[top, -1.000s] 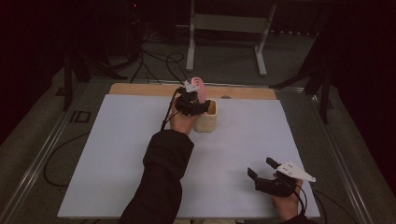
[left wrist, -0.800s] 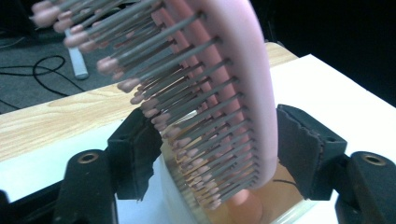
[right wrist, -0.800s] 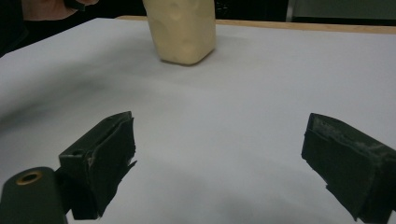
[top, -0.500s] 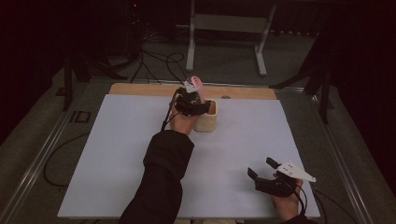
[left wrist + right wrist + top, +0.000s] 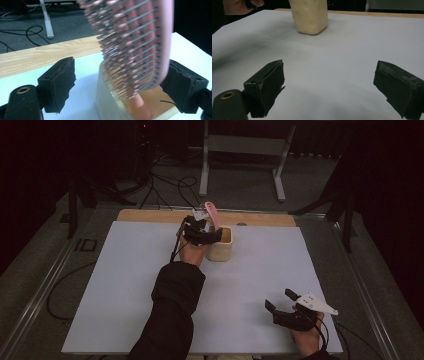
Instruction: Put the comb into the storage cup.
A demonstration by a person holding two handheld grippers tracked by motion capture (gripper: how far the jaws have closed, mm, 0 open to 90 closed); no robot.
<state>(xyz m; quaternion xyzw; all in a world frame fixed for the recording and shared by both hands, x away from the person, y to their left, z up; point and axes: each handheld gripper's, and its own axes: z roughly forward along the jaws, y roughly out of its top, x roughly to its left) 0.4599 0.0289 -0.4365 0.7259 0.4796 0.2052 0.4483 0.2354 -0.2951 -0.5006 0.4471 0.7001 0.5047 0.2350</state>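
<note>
Hairbrush [image 5: 135,47], pink, stands handle-down in the cream holder [image 5: 220,244] at the far middle of the worktop [image 5: 125,290], its head leaning up out of the rim. My left tongs [image 5: 206,233] sit right at the holder's near-left side, and in the left gripper view their jaws stand apart, one on each side of the brush head, neither pad clearly pressing it. I judge the step in hand to be either letting go of the brush or taking it, and I cannot tell which. Done well, it wants the jaws kept level with the head's flat edges and drawn straight back from the holder, so a pad does not snag the bristles and tip the holder over.

The brush has a smooth plastic back and rows of thin metal pins with pale rounded tips. Its handle is a rounded pink stem. The holder is a squarish cup with soft corners, matte cream outside, wood-toned inside. A white sheet covers the worktop, with a bare wood strip just beyond the holder.

My right tongs [image 5: 283,307] hover well apart from the holder, at the near right edge, jaws wide and empty.
</note>
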